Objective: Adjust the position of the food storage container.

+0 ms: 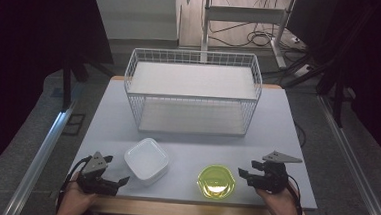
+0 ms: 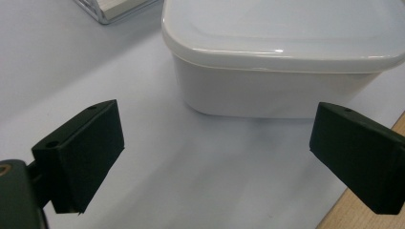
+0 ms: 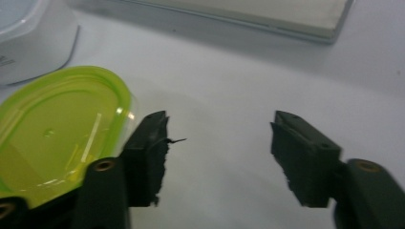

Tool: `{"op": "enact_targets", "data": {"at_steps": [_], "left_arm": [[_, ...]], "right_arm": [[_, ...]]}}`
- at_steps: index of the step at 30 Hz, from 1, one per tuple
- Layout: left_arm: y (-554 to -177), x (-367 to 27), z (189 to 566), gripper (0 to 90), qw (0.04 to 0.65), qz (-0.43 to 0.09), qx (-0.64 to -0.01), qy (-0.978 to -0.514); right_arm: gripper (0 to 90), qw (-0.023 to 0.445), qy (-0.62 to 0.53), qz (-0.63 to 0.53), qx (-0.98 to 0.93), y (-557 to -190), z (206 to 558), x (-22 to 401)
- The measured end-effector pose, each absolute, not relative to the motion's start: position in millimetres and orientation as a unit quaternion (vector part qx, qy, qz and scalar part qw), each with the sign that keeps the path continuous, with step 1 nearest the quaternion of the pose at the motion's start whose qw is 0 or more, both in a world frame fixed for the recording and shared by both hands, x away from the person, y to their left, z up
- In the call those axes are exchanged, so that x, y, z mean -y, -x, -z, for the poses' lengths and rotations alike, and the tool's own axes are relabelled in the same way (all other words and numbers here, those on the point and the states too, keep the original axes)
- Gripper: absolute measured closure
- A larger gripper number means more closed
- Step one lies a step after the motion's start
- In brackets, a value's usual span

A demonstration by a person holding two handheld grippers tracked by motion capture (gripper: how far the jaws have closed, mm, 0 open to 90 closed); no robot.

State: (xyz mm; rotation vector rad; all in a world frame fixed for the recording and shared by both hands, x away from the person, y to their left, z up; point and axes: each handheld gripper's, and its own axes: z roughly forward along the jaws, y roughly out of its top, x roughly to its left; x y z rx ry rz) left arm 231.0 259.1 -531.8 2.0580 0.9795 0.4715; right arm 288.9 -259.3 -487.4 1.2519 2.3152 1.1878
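Two hand-held grippers are seen in the high view, at the near edge of a grey table point(image 1: 287, 123). The left gripper point(image 1: 116, 175) is held just left of a white lidded container point(image 1: 147, 160); the right gripper point(image 1: 245, 170) is held just right of a yellow-green lidded container point(image 1: 216, 180). A white wire basket point(image 1: 193, 90) is set at the far middle.

In the left gripper view, the left gripper point(image 2: 217, 152) is seen released, jaws spread wide, with the white lidded container point(image 2: 282, 62) just beyond them, untouched.

In the right gripper view, the right gripper point(image 3: 219, 148) is likewise released, nothing between its jaws; the yellow-green lidded container point(image 3: 57, 133) lies at the left jaw's outer side.
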Motion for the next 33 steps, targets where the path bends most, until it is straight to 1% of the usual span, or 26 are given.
{"op": "enact_targets", "data": {"at_steps": [8, 11, 15, 17, 24, 25, 33], "left_arm": [[-229.2, -260.8, 532.1, 4.4, 0.397, -0.187, -0.386, -0.811], [-228.9, -260.6, 531.8, 4.4, 0.399, -0.187, -0.386, -0.811], [-229.0, -259.8, 531.9, 4.4, 0.397, -0.187, -0.384, -0.812], [-228.9, -259.7, 531.9, 4.4, 0.397, -0.187, -0.384, -0.812], [-229.1, -260.0, 532.3, 4.5, 0.396, -0.187, -0.385, -0.813], [-229.3, -259.9, 532.3, 4.5, 0.395, -0.188, -0.384, -0.813], [-230.3, -259.4, 532.5, 4.7, 0.393, -0.188, -0.385, -0.814]], "right_arm": [[69.5, 0.149, -0.393, -0.404, -0.812, -279.0, 469.5, 244.8], [79.3, 0.15, -0.382, -0.405, -0.817, -275.8, 465.9, 239.1], [88.0, 0.152, -0.367, -0.411, -0.821, -268.6, 461.1, 231.8], [89.7, 0.148, -0.358, -0.415, -0.823, -264.6, 458.2, 226.2], [90.0, 0.132, -0.338, -0.431, -0.826, -256.7, 454.1, 211.5], [90.0, 0.118, -0.331, -0.433, -0.83, -254.5, 454.8, 206.1], [90.0, 0.089, -0.3, -0.436, -0.844, -246.0, 460.3, 183.0]]}}
